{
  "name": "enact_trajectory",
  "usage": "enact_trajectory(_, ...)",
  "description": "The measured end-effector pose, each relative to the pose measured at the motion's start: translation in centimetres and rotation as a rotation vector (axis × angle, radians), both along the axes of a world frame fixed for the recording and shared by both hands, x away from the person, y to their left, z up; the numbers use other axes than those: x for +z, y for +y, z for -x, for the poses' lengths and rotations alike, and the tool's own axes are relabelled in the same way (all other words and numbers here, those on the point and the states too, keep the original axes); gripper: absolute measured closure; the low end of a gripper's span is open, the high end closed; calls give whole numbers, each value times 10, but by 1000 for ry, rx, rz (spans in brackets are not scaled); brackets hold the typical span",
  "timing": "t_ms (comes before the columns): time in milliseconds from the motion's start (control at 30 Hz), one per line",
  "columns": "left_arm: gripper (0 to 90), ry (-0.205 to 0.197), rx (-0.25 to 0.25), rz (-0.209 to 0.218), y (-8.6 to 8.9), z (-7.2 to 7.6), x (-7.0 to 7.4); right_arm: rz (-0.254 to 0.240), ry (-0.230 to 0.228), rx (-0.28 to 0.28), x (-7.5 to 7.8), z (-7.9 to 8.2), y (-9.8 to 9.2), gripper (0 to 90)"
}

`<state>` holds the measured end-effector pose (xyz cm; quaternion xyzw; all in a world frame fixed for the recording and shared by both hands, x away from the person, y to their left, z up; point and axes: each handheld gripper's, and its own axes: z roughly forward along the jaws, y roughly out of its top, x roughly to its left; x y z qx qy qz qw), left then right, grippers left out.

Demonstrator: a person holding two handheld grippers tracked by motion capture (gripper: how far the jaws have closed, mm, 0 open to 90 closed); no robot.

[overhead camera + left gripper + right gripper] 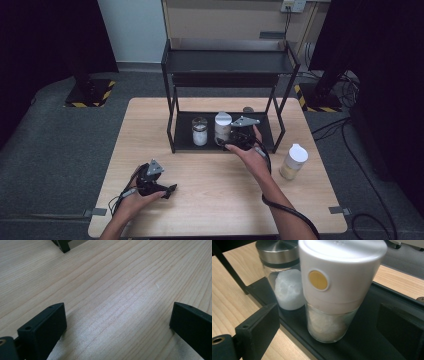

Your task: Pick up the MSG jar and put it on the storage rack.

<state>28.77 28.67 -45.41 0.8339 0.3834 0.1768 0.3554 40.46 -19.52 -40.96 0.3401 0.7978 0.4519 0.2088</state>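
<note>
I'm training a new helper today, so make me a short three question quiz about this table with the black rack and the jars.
1. True or false: the right gripper is clamped on the white-capped jar.
2. Which jar stands outside the black rack? A) the steel-lidded jar B) the white-lidded jar on the table
3. Fill in: the left gripper rests open over bare ____.

Key
1. False: the jaws stand open on either side of it, not touching it.
2. B
3. Table
</note>
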Motion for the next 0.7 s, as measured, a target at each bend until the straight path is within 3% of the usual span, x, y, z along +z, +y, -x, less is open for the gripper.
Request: enact_trajectory(700, 0, -2, -2, -4, 0, 0, 0, -32, 4, 26, 3, 29, -15, 47)
